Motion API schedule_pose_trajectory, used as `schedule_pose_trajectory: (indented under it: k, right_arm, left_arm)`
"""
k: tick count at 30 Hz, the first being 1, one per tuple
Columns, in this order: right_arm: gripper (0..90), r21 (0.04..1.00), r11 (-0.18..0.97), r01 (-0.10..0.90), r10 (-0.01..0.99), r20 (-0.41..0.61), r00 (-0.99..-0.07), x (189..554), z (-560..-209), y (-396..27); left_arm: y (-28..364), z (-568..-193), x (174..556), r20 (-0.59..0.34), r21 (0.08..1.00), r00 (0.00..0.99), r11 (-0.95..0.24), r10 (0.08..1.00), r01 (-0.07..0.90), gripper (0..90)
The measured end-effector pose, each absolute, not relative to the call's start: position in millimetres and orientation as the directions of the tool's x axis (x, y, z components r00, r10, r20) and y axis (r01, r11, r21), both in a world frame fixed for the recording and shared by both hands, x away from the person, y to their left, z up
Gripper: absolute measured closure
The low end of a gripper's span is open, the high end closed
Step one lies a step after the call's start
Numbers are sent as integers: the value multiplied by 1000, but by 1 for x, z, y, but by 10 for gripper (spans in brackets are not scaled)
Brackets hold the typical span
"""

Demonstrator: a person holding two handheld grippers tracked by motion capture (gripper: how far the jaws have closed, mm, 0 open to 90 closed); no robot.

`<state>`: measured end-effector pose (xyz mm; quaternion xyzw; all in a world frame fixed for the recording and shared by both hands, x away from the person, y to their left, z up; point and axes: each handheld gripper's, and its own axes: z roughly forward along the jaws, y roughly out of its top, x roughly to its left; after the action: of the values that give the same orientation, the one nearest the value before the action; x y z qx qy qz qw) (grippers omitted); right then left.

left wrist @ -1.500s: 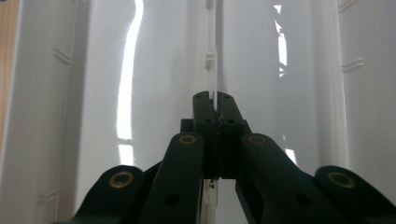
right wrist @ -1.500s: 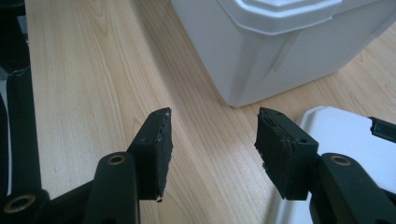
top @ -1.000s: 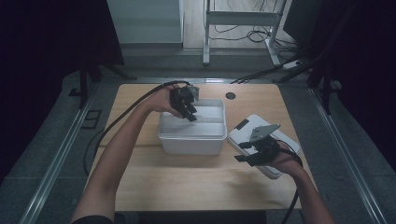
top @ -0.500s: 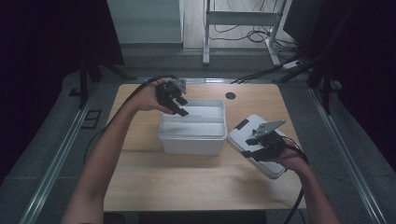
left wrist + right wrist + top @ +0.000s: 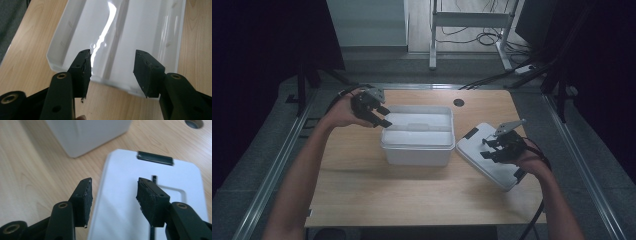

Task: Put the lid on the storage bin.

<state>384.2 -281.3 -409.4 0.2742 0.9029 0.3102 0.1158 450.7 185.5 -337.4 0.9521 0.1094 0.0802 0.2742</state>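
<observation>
A white plastic bin stands open in the middle of the wooden table, and its inside looks empty. Its white lid lies flat on the table to the right, with a dark latch at its far end. My left gripper hovers at the bin's back left corner; its jaws have just been opening and hold nothing. In the left gripper view the gripper looks down the bin's length. My right gripper hangs open over the lid's left edge; in the right gripper view the gripper has the lid under it.
A round cable hole sits in the tabletop behind the bin. Bare wood stretches along the front and left of the table. Cables trail from both grippers off the table edges. Metal rails and dark floor surround the table.
My left gripper has drawn out of the bin to its left side, its jaws wider apart. The right gripper has shifted a little to the right over the lid.
</observation>
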Motion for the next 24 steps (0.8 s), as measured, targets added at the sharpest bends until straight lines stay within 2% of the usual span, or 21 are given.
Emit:
schedule_pose_trajectory:
  k: [15, 22, 24]
  right_arm:
    - [477, 517, 671, 531, 647, -58, -760, 415, -430, -298]
    - [547, 448, 697, 561, 656, -81, -750, 421, -437, -294]
    - [609, 412, 712, 568, 655, -100, -749, 424, -440, -292]
  left_arm:
    - [220, -361, 439, 63, 553, 948, -802, 311, 226, 488]
    - [227, -364, 438, 60, 547, 945, -802, 321, 238, 489]
    - [230, -367, 437, 53, 545, 943, -801, 327, 247, 489]
